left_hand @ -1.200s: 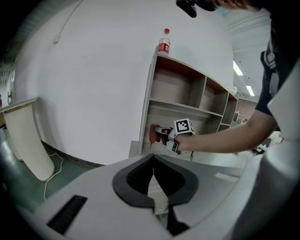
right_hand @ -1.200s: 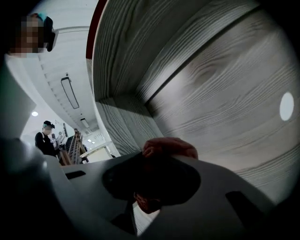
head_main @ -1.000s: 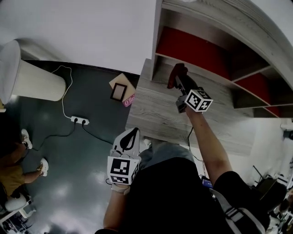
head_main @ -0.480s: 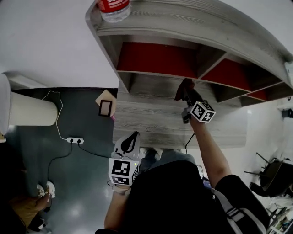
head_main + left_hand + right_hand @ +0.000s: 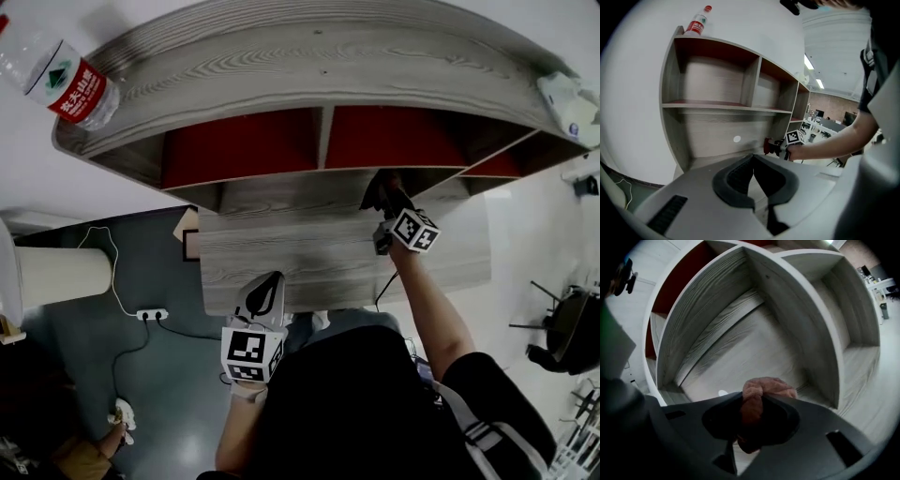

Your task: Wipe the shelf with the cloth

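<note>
Moved rightward along shelf [image 5: 281, 253], right claw [image 5: 382, 194] grips cloth [image 5: 761, 389]; left claw [image 5: 753, 157] closed; bottle [image 5: 70, 80] above.

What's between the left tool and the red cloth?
Nothing: only bare grey wood of the shelf separates the left tool from the cloth, per the head view.

2 grippers [image 5: 266, 286] [image 5: 386, 199], 1 cloth [image 5: 764, 390], 1 shelf [image 5: 281, 258], 1 bottle [image 5: 70, 80]

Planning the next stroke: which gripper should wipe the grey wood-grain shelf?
Right. The right gripper is shut on the bunched reddish-brown cloth, held over the grey wood-grain shelf, at its lower board. The left gripper is shut on nothing, back by the person's torso.
</note>
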`<state>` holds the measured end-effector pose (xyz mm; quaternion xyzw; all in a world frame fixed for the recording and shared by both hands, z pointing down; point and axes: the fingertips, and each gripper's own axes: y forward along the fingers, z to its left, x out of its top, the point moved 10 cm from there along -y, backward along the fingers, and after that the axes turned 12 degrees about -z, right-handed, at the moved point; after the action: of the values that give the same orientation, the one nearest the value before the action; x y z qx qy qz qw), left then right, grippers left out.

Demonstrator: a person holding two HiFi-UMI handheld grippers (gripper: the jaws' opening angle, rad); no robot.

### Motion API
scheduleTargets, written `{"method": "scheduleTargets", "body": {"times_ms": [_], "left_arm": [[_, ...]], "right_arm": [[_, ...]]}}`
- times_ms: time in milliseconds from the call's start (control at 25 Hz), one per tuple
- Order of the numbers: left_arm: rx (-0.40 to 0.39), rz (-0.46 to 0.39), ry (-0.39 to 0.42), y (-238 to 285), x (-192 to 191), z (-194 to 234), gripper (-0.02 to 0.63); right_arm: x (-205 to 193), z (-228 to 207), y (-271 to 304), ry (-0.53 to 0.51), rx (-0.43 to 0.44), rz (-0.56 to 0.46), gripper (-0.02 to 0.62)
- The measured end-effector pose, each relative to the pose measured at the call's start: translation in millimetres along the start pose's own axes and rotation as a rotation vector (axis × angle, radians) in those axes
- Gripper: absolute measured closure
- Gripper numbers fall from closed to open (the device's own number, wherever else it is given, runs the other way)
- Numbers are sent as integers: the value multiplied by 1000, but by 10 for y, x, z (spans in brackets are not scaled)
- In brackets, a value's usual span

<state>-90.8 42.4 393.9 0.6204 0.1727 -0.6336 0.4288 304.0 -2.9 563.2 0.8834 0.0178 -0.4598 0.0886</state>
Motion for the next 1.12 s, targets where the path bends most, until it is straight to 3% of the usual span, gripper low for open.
{"method": "scheduleTargets", "body": {"times_ms": [320, 760, 960, 1120], "left_arm": [[-48, 51, 26, 379, 22, -466, 600], [-3, 97, 29, 545, -23, -694, 600], [14, 106, 28, 593, -29, -745, 600], [4, 104, 32, 634, -19, -784, 600]], "right_arm": [[73, -671, -175, 143, -96, -32, 514], [-103, -1091, -152, 397, -167, -98, 515], [-177, -1160, -105, 619, -206, -207, 517], [-33, -1066, -44, 739, -161, -313, 517]]}}
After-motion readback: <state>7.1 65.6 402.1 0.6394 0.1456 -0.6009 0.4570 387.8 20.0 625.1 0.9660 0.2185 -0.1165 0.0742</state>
